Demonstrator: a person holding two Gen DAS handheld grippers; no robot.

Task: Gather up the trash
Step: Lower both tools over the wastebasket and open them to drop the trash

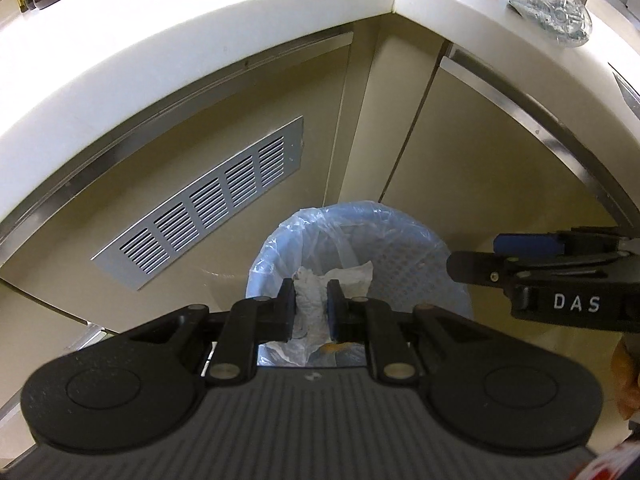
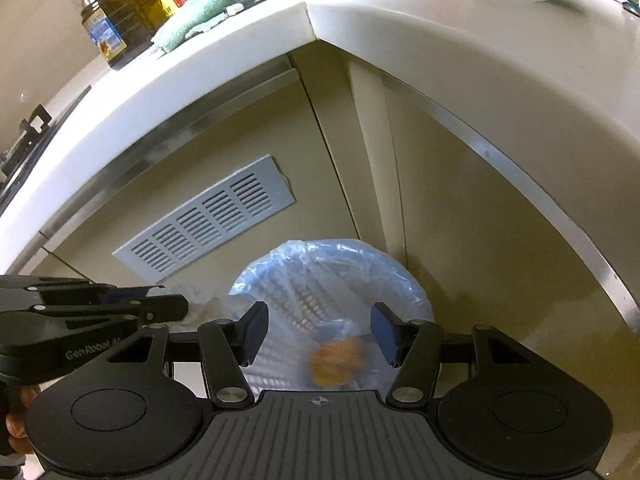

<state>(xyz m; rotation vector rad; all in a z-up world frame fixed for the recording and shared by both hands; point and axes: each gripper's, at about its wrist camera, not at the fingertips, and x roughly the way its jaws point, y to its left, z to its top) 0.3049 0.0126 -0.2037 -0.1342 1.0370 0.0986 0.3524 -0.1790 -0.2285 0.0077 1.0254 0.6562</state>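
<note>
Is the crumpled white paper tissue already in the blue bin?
Not yet. The crumpled white paper tissue is clamped between the left gripper jaws, above the bag-lined blue mesh bin.

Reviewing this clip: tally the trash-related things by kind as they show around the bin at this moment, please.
Bins with a blue liner: 1, the bin on the floor.
Crumpled white tissues: 1, the tissue pinched in the left gripper over the bin.
Orange scraps: 1, the orange scrap, blurred, below the open right gripper.
Total: 3
</note>
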